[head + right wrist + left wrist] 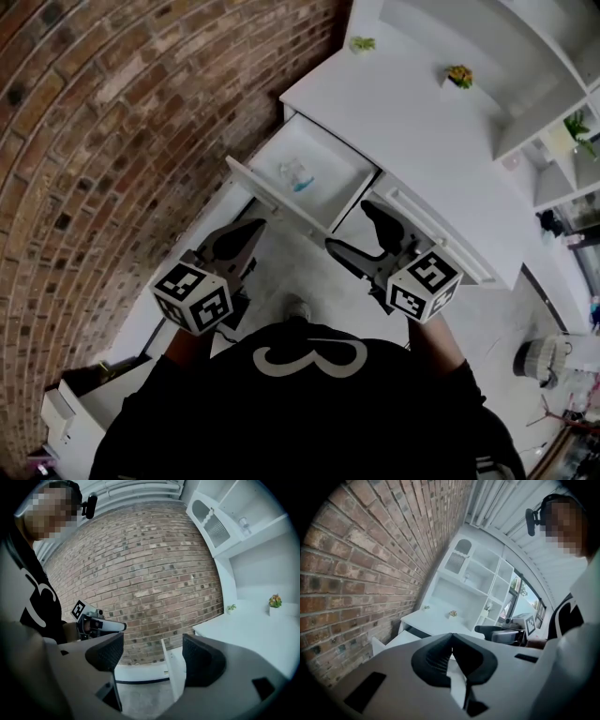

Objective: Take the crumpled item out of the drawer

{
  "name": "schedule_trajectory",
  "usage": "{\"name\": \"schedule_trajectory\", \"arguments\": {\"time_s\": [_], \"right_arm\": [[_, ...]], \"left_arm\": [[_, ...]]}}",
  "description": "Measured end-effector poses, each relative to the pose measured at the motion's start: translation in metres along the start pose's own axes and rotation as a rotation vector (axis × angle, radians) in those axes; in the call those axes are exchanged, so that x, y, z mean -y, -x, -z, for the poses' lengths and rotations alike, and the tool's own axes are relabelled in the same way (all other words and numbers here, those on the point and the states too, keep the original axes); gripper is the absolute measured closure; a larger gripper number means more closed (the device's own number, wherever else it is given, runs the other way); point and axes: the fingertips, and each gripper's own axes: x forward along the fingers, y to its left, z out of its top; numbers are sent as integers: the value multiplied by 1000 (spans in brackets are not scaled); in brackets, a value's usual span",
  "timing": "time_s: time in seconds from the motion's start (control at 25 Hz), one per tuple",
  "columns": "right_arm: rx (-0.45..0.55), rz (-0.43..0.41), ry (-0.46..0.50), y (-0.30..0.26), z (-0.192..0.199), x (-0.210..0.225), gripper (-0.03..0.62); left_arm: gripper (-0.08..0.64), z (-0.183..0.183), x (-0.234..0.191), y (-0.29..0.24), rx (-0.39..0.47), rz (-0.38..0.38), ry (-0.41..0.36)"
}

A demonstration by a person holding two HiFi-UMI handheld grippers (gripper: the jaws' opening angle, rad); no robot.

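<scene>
A person in a black shirt (300, 412) stands over the long white bench (412, 122), its white drawer (267, 192) pulled open. The left tongs (451, 639) are clenched on nothing and the right tongs (152, 653) are spread and empty. The pale crumpled scrap (295, 174) lies untouched in the drawer. This looks like the reach; next, one pair must dip in and pinch it.

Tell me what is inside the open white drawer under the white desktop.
One small crumpled item, clear with a blue patch, lies on the floor of the open white drawer. Nothing else shows inside. The strip just behind the drawer's front panel is hidden.
</scene>
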Motion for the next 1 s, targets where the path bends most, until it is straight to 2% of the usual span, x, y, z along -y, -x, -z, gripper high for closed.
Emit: {"name": "schedule_trajectory", "arguments": {"time_s": [0.36,0.56,1.0], "right_arm": [[-89,61,36,-41,18,36,216],[-138,93,57,-63,31,57,222],[-253,61,-4,-129,75,112,229]], "left_arm": [[557,9,-36,-15,-19,-29,2],[557,15,-48,-12,-2,-73,32],[557,13,-91,-23,-17,-170,87]]}}
